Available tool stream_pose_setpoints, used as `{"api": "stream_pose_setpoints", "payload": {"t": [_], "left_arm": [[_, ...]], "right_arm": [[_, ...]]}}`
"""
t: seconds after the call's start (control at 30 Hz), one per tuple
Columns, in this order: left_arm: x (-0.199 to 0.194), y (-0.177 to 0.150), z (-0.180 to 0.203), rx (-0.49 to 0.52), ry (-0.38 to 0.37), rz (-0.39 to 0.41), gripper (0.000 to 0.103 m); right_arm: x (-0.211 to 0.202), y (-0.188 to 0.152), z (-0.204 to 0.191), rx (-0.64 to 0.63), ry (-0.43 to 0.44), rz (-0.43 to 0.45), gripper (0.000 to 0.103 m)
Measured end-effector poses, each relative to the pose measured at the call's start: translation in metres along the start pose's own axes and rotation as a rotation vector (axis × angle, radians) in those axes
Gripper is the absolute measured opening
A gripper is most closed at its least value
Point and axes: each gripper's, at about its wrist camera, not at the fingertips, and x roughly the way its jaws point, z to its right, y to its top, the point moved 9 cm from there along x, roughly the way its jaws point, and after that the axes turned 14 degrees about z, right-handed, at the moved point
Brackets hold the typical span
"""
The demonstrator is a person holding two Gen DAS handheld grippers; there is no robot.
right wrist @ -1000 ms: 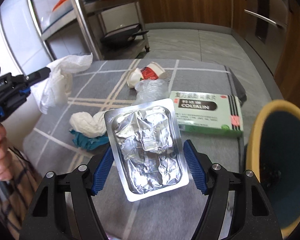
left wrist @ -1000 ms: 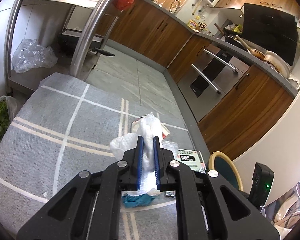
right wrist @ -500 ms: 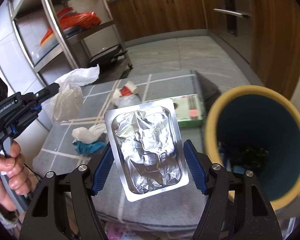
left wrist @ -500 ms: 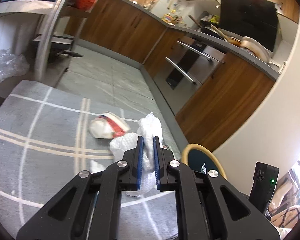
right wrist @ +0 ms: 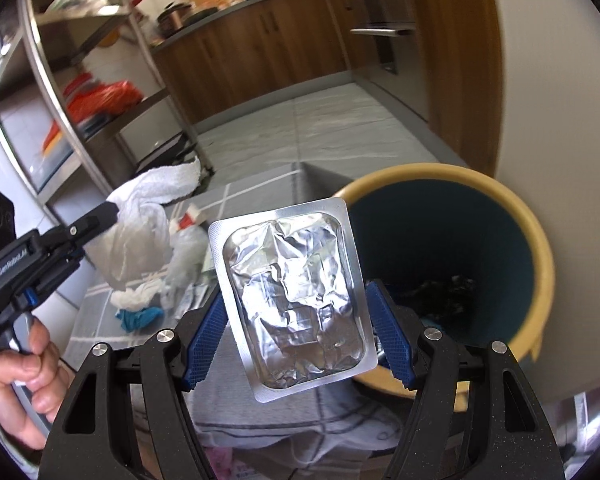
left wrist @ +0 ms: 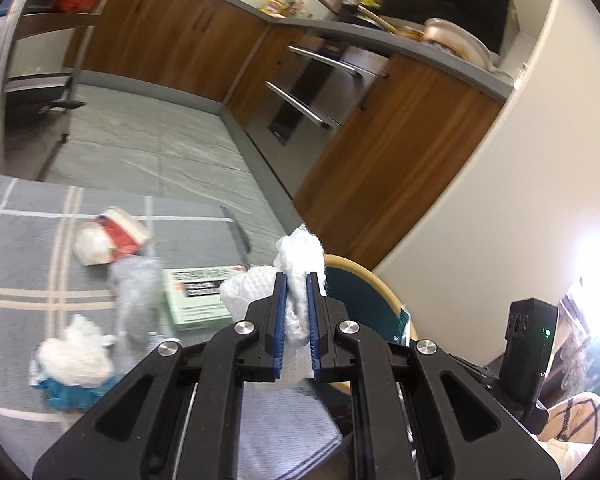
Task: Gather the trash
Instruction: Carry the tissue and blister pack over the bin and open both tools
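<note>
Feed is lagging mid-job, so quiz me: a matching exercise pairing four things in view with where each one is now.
Things:
1. white paper towel
2. foil blister pack
3. green medicine box
4. blue-and-white wad

Places:
A. lying flat on the grey mat
B. clamped in the left gripper
C. held by the right gripper
D. lying crumpled at the mat's near left

Pairs: 1-B, 2-C, 3-A, 4-D

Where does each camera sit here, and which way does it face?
Left wrist: behind the left gripper, jaws shut on a white tissue, facing the cloth-covered table.
Right wrist: behind the right gripper holding a foil blister pack, facing the bin; the person's left hand shows.
Shared: bin, tissue, table litter.
</note>
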Motion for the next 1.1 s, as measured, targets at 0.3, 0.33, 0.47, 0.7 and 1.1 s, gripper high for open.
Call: {"api": "stream_pose_setpoints", "payload": {"t": [0.3, 0.33, 0.47, 0.7, 1.1], "left_arm": [[0.033, -0.019, 0.052, 0.033, -0.112, -0.064, 0.009], [0.038, -0.02, 0.057, 0.034, -0.123, -0.071, 0.009], [0.06, -0.028, 0.074, 0.033, -0.162, -0.101, 0.009], [0.105, -0.059, 0.093, 0.053, -0.193, -0.191, 0.009], [0.132, -0.085, 0.078, 0.047, -0.159, -0.276, 0.02]], "right_arm": [[-0.011, 0.008, 0.042, 0.105, -0.058, 0.042, 0.071], [-0.012, 0.008, 0.046, 0.115, -0.063, 0.044, 0.071], [-0.014, 0.008, 0.06, 0.156, -0.085, 0.055, 0.071], [-0.017, 0.006, 0.078, 0.203, -0.121, 0.066, 0.071], [-0.008, -0.001, 0.093, 0.244, -0.159, 0.052, 0.071]]}}
